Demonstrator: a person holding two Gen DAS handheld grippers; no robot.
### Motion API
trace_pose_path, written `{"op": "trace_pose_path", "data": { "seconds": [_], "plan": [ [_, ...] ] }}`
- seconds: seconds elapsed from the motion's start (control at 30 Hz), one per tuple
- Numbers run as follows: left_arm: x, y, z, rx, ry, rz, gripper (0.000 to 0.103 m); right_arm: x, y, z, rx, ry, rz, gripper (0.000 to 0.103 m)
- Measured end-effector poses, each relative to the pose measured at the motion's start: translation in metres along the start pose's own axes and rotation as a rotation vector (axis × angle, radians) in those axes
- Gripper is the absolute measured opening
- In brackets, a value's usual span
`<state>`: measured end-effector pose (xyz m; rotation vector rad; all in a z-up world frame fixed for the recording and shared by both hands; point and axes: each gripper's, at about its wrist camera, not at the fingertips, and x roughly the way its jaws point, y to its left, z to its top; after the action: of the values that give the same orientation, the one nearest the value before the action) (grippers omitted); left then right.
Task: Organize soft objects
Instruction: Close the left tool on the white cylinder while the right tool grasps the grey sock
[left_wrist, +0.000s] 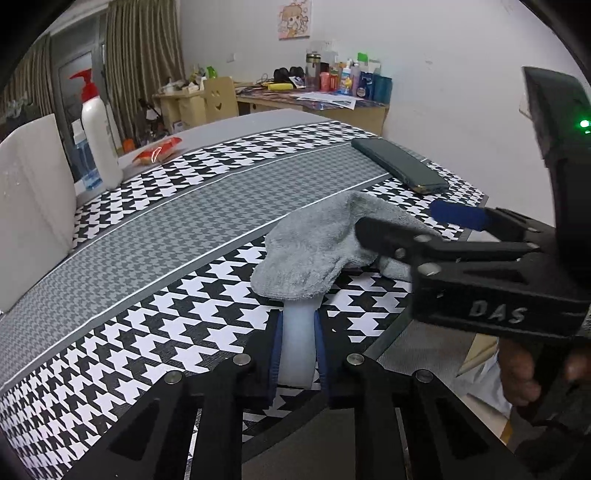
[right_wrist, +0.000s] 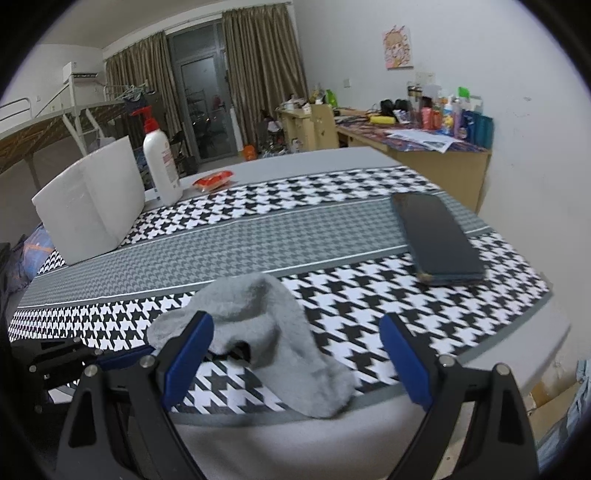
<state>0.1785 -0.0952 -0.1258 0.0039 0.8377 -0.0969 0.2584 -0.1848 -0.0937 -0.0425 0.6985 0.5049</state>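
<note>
A grey sock (left_wrist: 325, 243) lies crumpled near the front edge of the houndstooth table cover (left_wrist: 147, 229). It drapes over the far end of a white block (left_wrist: 297, 343). My left gripper (left_wrist: 298, 332) is shut on that white block. My right gripper (left_wrist: 424, 229) comes in from the right, open, its fingers at the sock's right side. In the right wrist view the sock (right_wrist: 266, 332) lies between the open blue-padded fingers of the right gripper (right_wrist: 295, 354), with the left finger (right_wrist: 188, 350) touching it.
A dark phone (right_wrist: 439, 236) lies at the right of the cover. A white box (right_wrist: 88, 199), a white pump bottle (right_wrist: 160, 162) and a red packet (right_wrist: 214, 181) stand at the far left. A cluttered desk (right_wrist: 424, 147) is behind.
</note>
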Motion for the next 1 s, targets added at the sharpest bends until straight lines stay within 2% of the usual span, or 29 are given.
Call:
{"op": "trace_pose_path", "data": {
  "seconds": [0.17, 0.27, 0.4, 0.5, 0.53, 0.57, 0.67, 1.0],
  "plan": [
    [0.000, 0.001, 0.000, -0.004, 0.000, -0.005, 0.019, 0.013, 0.002, 0.001, -0.006, 0.043, 0.012, 0.091],
    [0.000, 0.000, 0.000, 0.001, -0.001, -0.003, 0.019, 0.022, 0.003, 0.001, -0.007, 0.079, 0.020, 0.077],
    [0.000, 0.001, -0.001, -0.001, -0.001, -0.006, 0.019, 0.026, 0.006, -0.001, -0.023, 0.096, 0.015, 0.065],
    [0.000, 0.000, -0.001, 0.000, -0.003, -0.005, 0.019, 0.024, 0.010, -0.001, -0.050, 0.108, 0.008, 0.043],
    [0.000, 0.000, -0.001, 0.000, -0.004, -0.005, 0.019, 0.024, 0.011, -0.002, -0.058, 0.116, 0.008, 0.028],
    [-0.001, 0.000, -0.001, -0.001, -0.005, -0.005, 0.019, 0.023, 0.011, -0.002, -0.054, 0.121, 0.016, 0.018],
    [-0.004, 0.000, -0.001, 0.002, -0.013, -0.005, 0.018, 0.019, 0.008, -0.002, -0.029, 0.124, 0.035, 0.013],
    [-0.019, 0.009, -0.001, -0.030, -0.043, 0.032, 0.018, -0.019, 0.000, 0.013, 0.021, 0.020, 0.025, 0.012]
  ]
}}
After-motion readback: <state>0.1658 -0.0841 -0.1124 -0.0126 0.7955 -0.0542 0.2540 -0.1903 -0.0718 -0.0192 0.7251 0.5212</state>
